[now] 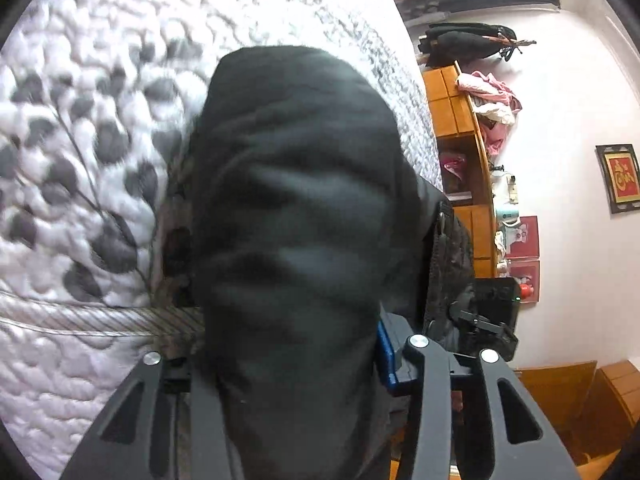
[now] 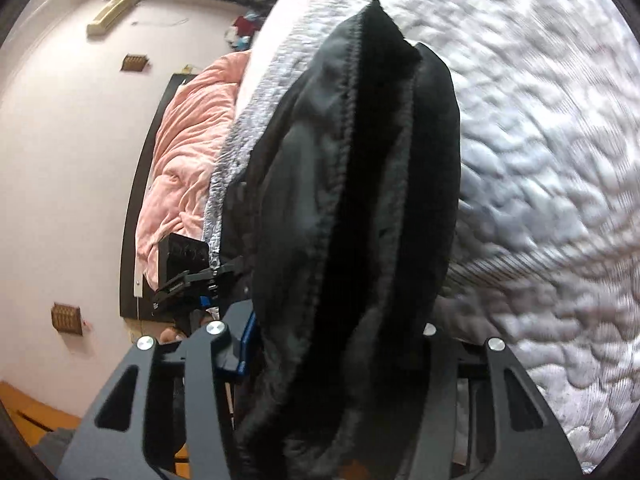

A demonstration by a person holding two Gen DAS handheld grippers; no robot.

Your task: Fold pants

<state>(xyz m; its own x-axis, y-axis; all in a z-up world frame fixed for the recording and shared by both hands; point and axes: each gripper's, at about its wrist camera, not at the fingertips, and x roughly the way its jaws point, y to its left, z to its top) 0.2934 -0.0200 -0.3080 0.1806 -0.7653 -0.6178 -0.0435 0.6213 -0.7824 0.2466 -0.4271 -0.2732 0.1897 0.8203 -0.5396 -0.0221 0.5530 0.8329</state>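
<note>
The black pants (image 1: 296, 208) fill the middle of the left wrist view, bunched in soft folds and draped over my left gripper (image 1: 304, 364), which is shut on the cloth. In the right wrist view the same pants (image 2: 360, 208) hang in thick layers with a stitched seam showing, and my right gripper (image 2: 324, 344) is shut on them. The fingertips of both grippers are hidden by fabric. The pants are lifted over the white quilted bedspread (image 1: 100, 140). My right gripper shows in the left wrist view at the right (image 1: 480, 320).
The quilted bedspread (image 2: 540, 160) has grey leaf prints and a ribbed band. A wooden shelf unit (image 1: 464, 128) with pink clothes stands by the white wall. A pink blanket (image 2: 184, 152) lies on a dark-framed bed at the left.
</note>
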